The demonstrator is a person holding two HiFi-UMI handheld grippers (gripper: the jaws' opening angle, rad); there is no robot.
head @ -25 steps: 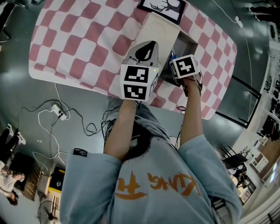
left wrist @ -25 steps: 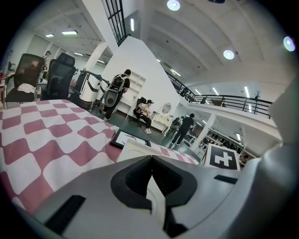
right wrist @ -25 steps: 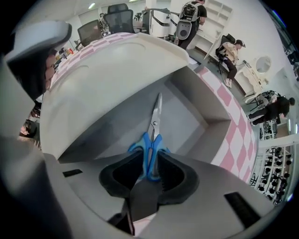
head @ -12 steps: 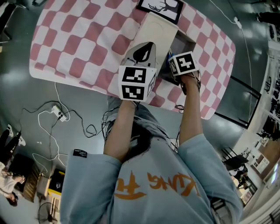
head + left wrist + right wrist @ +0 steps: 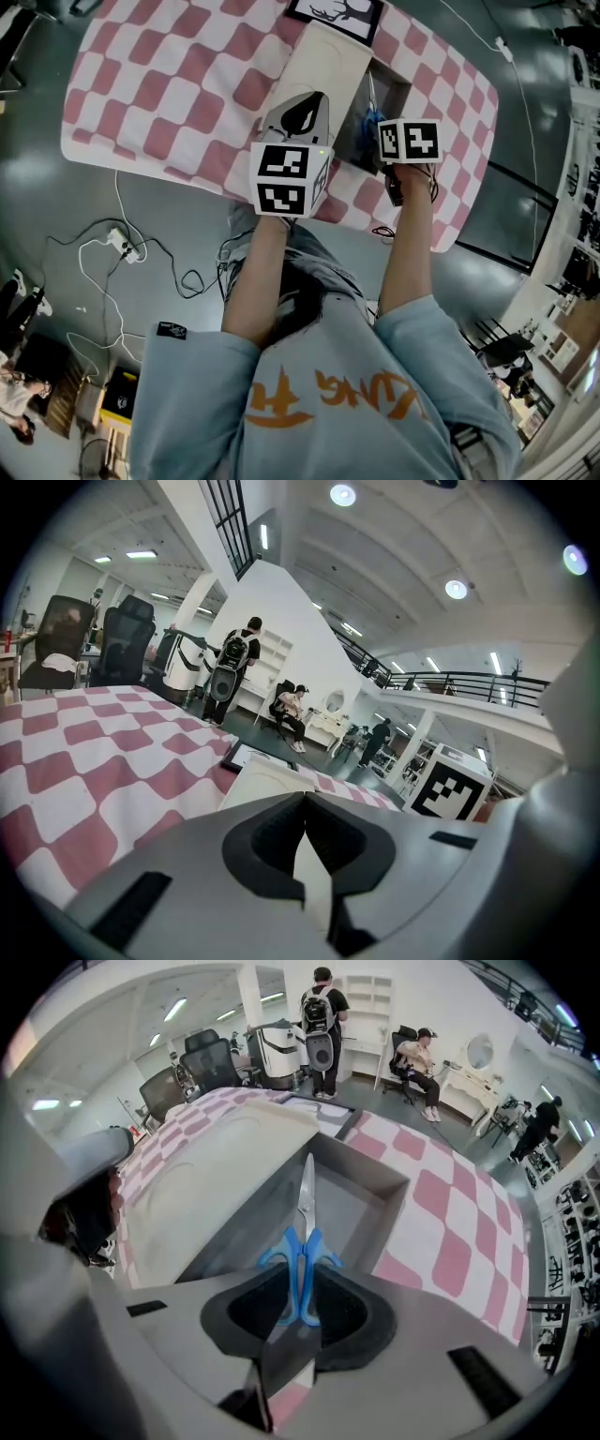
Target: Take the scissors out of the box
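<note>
Blue-handled scissors hang with their blades pointing down into the open grey box. My right gripper is shut on the handles, just above the box. In the head view the scissors show as a blue spot under the right gripper, over the box. The left gripper rests over the cream lid, which lies flipped open to the box's left. Its jaws meet in the left gripper view, with the lid just beyond them and nothing seen between them.
A pink-and-white checked cloth covers the table. A framed black-and-white picture lies beyond the lid. The table's near edge runs just under both grippers. Cables and a power strip lie on the floor at left.
The right gripper has risen and shifted right over the box with the scissors, and its marker cube has rolled. The left gripper has slid slightly along the lid.
</note>
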